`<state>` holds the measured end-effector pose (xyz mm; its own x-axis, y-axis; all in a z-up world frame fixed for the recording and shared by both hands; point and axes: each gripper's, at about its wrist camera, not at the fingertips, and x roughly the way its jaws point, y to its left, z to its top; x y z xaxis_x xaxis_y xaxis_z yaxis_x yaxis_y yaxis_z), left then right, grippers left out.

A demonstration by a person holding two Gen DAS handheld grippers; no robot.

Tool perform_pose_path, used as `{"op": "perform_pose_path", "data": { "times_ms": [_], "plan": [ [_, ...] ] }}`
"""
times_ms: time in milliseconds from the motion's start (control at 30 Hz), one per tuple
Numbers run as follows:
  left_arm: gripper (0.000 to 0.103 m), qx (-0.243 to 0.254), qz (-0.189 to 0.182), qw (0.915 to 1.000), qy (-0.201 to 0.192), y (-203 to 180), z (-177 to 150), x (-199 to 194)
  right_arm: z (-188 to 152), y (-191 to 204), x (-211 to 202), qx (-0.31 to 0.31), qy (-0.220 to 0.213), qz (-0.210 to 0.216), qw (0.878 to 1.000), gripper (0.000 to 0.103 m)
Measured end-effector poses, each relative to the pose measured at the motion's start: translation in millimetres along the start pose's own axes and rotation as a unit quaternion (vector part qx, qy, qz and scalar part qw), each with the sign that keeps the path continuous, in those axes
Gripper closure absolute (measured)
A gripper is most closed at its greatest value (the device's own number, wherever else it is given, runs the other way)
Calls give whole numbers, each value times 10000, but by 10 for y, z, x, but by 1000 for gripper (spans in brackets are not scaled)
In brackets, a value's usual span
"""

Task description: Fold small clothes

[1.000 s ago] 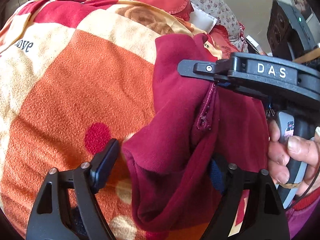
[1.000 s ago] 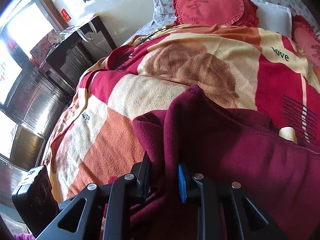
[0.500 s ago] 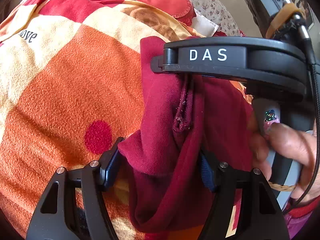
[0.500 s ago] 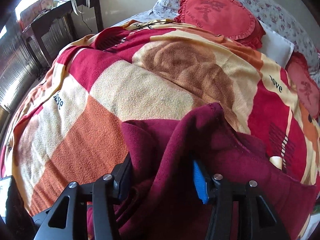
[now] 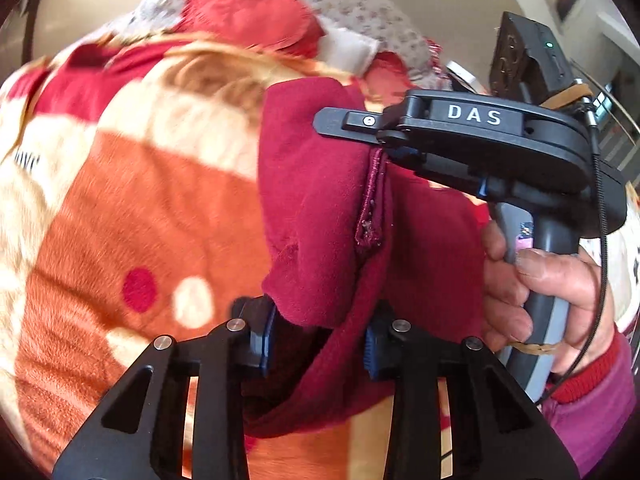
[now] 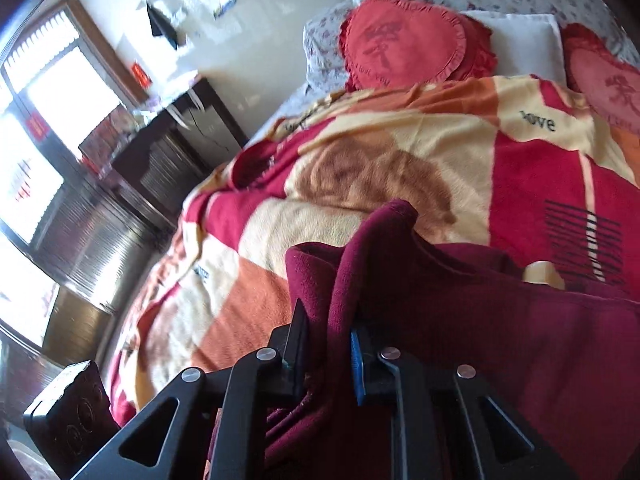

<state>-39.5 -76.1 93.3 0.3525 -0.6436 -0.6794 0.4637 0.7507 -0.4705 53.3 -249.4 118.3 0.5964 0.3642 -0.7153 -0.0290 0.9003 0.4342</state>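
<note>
Maroon garment point(image 5: 328, 216) hangs between your two grippers, lifted over the blanket point(image 5: 132, 200).
Your left gripper point(image 5: 318, 338) pinches its near fold; your right gripper point(image 6: 328, 344) clamps its far edge.

Bed point(image 6: 320, 80) has a floral sheet, covered by a fleece blanket point(image 6: 400, 152) (orange, red and cream blocks). Two red heart cushions point(image 6: 404, 40) and a white pillow point(image 6: 520, 44) sit at the head end.
</note>
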Motion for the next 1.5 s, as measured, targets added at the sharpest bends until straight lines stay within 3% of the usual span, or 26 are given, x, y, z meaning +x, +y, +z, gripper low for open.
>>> {"op": "perform_pose_path", "data": {
  "times_ms": [367,767,1000,1200,1333,1400,1500],
  "plan": [
    [72,846,-32,9963,149,-967,68,141,-122,-479,-1044,354,-752,54,9965,87],
    [71,1500,-115,9871,541,-1789,-51,672,-498,-1378,-1703,932,-1060,-208,9898,87],
    [71,1702,-32,9823,782,-2127,-201,1008,-721,-1900,-1811,1351,-1086,-417,9840,87],
    [70,1654,180,9820,892,-2231,-294,1202,-772,-2192,-1633,1517,-874,-829,9811,87],
    [57,1699,12,9799,1043,-2283,-318,1083,-768,-2218,-1472,1316,-821,-1049,9823,87],
    [54,1785,-128,9772,1146,-2322,-338,973,-771,-2237,-1474,1289,-830,-1042,9827,83],
    [54,2022,-203,9736,1044,-2321,-388,720,-802,-2242,-1611,1410,-841,-1174,9794,61]
  ]
}}
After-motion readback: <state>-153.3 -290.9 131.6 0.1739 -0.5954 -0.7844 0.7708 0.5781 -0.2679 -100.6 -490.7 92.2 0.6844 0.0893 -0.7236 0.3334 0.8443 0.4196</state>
